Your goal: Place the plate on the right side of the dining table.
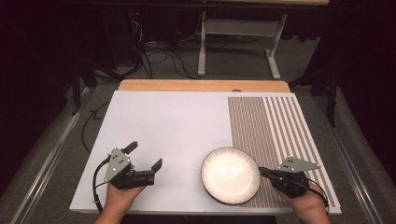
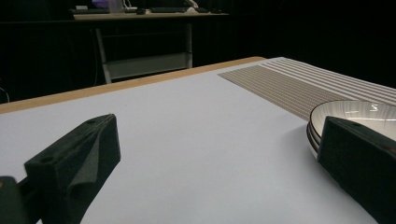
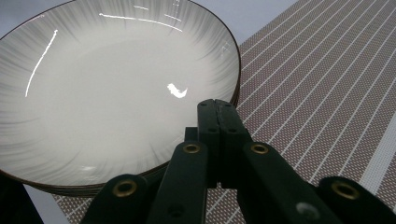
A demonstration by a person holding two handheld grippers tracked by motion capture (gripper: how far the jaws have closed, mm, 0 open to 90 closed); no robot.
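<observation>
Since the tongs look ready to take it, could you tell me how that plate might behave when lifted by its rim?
The plate looks glazed, its highlights glossy, so it may be slippery. It seems rigid, probably breakable. Gripped at one edge by the shut right tongs, it could tilt.

white plate [image 1: 230, 173] with grey radial streaks and dark rim, brown-and-white striped mat [image 1: 273, 140] at 3 o'clock, pale lavender bench [image 1: 173, 130], black claws

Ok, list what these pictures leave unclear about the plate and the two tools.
- Right tool, right gripper view: shut at the plate rim; its own jaws hide whether it pinches the rim.
- Plate, left gripper view: the left tool jaw covers part; single or stacked unclear.
- High view: bottom edge cuts off both forearms.
</observation>
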